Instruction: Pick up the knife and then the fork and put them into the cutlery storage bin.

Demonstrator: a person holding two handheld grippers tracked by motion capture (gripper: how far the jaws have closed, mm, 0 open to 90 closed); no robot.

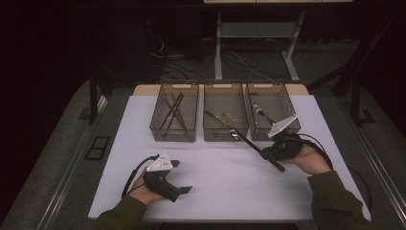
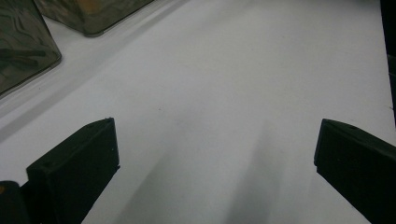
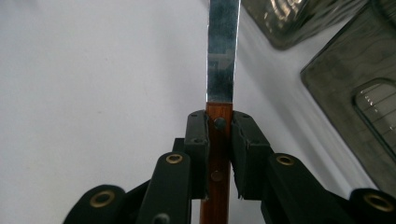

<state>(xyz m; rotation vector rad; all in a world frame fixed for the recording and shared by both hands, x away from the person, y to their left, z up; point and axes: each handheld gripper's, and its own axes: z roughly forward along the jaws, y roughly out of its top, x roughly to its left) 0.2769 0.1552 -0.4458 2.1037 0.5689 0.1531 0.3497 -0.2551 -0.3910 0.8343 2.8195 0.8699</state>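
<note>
The right gripper (image 3: 219,135) pinches a knife (image 3: 222,60) by its riveted wooden handle; the flat steel blade slants up over the middle bin (image 1: 225,132), smoky clear plastic. The left gripper (image 1: 178,176), jaws spread wide, rests on the matte white table (image 1: 230,187).

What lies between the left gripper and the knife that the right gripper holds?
In the high view, only bare white table lies between the left gripper and the knife.

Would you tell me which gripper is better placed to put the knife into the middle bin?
Right: the right gripper is shut on the knife, whose blade reaches over the middle bin. The left gripper is open, farther back.
</note>
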